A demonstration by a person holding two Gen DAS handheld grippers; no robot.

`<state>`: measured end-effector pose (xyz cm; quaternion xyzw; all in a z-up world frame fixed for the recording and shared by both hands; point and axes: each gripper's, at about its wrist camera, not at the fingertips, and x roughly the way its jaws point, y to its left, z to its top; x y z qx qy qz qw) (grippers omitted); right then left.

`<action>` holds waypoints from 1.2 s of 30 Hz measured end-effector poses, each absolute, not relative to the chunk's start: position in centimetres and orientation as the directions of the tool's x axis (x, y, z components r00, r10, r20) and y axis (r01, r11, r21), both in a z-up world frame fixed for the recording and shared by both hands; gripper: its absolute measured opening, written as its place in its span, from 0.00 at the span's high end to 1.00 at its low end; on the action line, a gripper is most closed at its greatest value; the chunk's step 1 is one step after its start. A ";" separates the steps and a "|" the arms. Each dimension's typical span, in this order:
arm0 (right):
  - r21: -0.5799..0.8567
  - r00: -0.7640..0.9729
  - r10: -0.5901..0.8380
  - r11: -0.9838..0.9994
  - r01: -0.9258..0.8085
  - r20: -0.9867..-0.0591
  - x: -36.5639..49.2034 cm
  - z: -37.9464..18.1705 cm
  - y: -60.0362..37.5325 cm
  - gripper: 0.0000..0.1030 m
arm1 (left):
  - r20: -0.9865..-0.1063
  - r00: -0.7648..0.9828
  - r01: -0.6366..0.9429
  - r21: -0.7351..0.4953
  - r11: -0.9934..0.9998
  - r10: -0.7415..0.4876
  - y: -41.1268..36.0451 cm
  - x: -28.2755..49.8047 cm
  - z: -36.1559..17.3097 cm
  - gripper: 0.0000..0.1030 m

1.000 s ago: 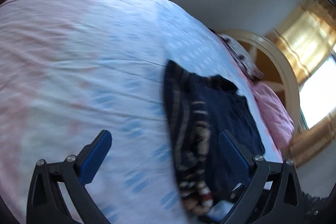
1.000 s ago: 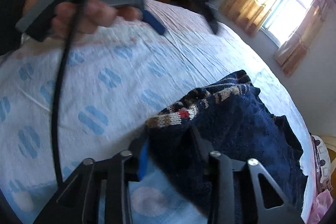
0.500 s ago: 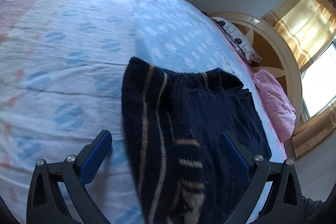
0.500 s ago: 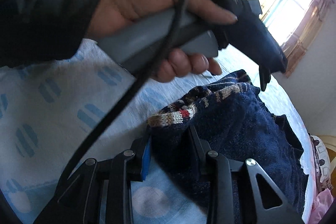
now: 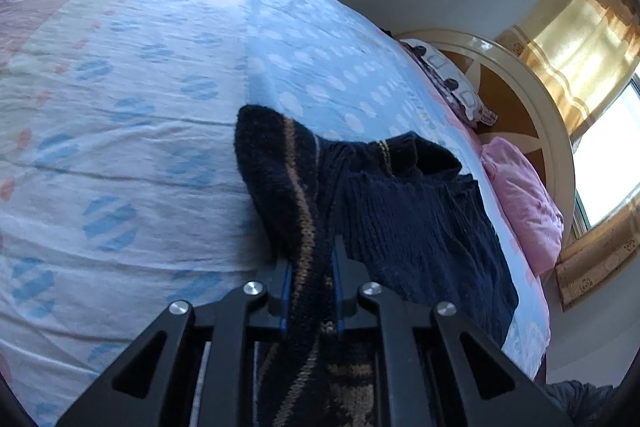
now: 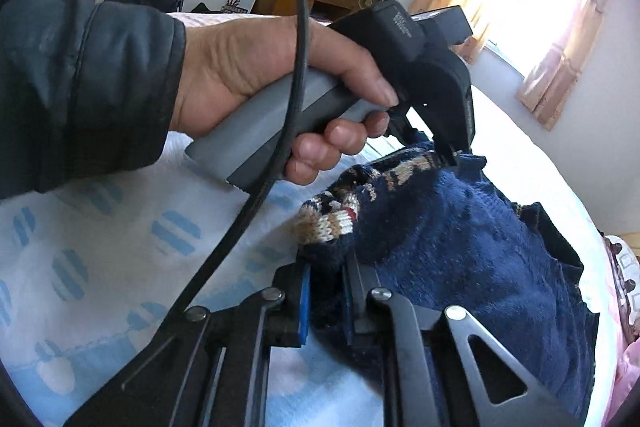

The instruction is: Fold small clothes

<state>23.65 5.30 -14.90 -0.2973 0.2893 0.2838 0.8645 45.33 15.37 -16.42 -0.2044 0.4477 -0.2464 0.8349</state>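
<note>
Left wrist view: the left tool [image 5: 310, 291] has just been closing and its 2 blue pads now clamp the striped edge of a small navy knitted sweater [image 5: 420, 227], with the tan-banded hem bunched between them. The rest of the sweater lies ahead and to the right of this tool on a bed [image 5: 140, 87] covered in a pale sheet with blue and pink marks. Its collar end points away toward a pink pillow [image 5: 528, 203] and a rounded wooden headboard [image 5: 532, 99].

Right wrist view: the right tool [image 6: 326, 299] has also just been closing and is pinched on a nearby part of the same patterned hem. The sweater [image 6: 480, 259] stretches ahead and to the right of it. A hand [image 6: 260, 67] in a dark sleeve [image 6: 88, 87] holds the left tool [image 6: 452, 155] by its grey handle, its tip on the hem further along. A black cable [image 6: 280, 147] hangs from it.

Both tools grip 1 edge, the hem, side by side, and the sweater's long axis runs from that edge toward the collar. A fold would likely carry the hem forward over the body toward the collar. Bare sheet spreads wide to the left in both views, giving free room. To the right, the bed edge and pillow lie close to the sweater, so there is less room that way.
</note>
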 end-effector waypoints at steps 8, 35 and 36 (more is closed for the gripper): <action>-0.335 0.709 0.335 0.705 -0.625 -0.620 23.5 -11.9 2.2 0.90 | -0.603 0.526 0.228 -0.580 0.782 -0.600 14.7 45.0 -13.8 0.86; -0.140 0.823 0.297 0.903 -0.407 -0.484 24.2 -6.2 -13.3 0.91 | -0.442 0.609 0.283 -0.655 0.701 -0.658 5.0 46.4 -7.4 0.86; -0.134 0.824 0.296 0.905 -0.404 -0.484 24.3 -6.2 -13.7 0.91 | -0.444 0.606 0.286 -0.652 0.702 -0.660 4.5 46.6 -7.4 0.86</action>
